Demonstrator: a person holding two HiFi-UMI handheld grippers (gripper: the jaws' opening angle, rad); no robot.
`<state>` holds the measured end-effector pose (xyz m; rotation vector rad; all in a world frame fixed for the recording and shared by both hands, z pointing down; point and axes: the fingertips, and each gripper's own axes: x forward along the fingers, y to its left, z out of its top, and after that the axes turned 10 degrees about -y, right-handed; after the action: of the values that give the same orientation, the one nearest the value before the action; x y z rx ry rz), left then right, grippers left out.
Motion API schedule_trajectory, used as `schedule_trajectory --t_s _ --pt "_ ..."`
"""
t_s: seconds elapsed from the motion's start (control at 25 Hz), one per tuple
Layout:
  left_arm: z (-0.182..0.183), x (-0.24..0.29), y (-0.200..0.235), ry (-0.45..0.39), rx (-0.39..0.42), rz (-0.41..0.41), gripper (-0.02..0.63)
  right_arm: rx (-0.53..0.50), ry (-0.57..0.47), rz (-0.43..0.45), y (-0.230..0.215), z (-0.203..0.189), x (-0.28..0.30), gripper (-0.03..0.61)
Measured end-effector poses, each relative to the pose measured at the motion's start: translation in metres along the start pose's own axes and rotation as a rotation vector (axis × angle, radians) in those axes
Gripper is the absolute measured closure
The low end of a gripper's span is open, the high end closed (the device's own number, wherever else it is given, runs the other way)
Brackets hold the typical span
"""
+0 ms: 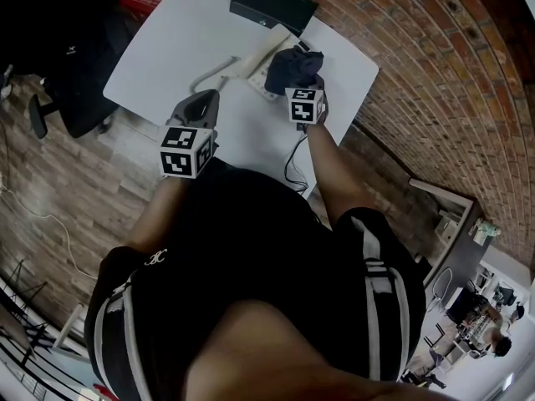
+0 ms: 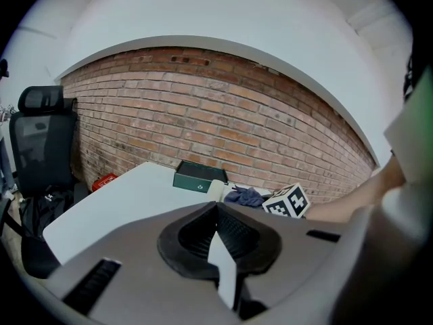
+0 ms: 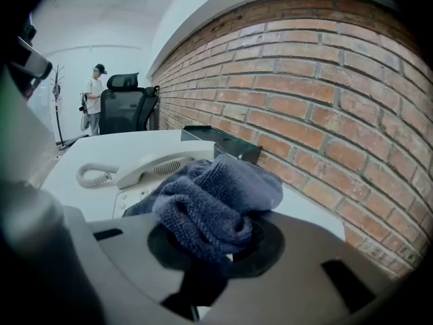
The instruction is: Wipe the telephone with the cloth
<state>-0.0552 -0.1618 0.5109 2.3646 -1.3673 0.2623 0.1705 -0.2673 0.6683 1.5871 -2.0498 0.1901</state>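
Wiping step apparently in hand: right gripper clamped on a bunched blue-grey cloth, poised at the cream telephone near upper centre of the head view, on the white surface just below a dark box; contact impossible to confirm. Left gripper closed on nothing, idle left of centre. Next, likely: pressing down and sweeping across handset and keypad, clear of the coiled cord.

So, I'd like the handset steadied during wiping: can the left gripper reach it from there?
Probably yes: only bare table and the coiled cord lie between the left gripper and the handset. Its jaws are together, so they must open first.
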Motion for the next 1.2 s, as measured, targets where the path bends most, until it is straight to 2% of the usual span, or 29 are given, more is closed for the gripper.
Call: schedule_trajectory --t_s 0.72,1.2 --pt "0.002 0.013 -0.006 0.010 0.014 -0.043 0.620 0.069 0.017 0.115 0.055 -0.024 -0.030 0.523" --pt "0.006 0.016 -0.006 0.010 0.028 -0.074 0.620 0.012 0.045 0.167 0.083 -0.030 -0.042 0.523"
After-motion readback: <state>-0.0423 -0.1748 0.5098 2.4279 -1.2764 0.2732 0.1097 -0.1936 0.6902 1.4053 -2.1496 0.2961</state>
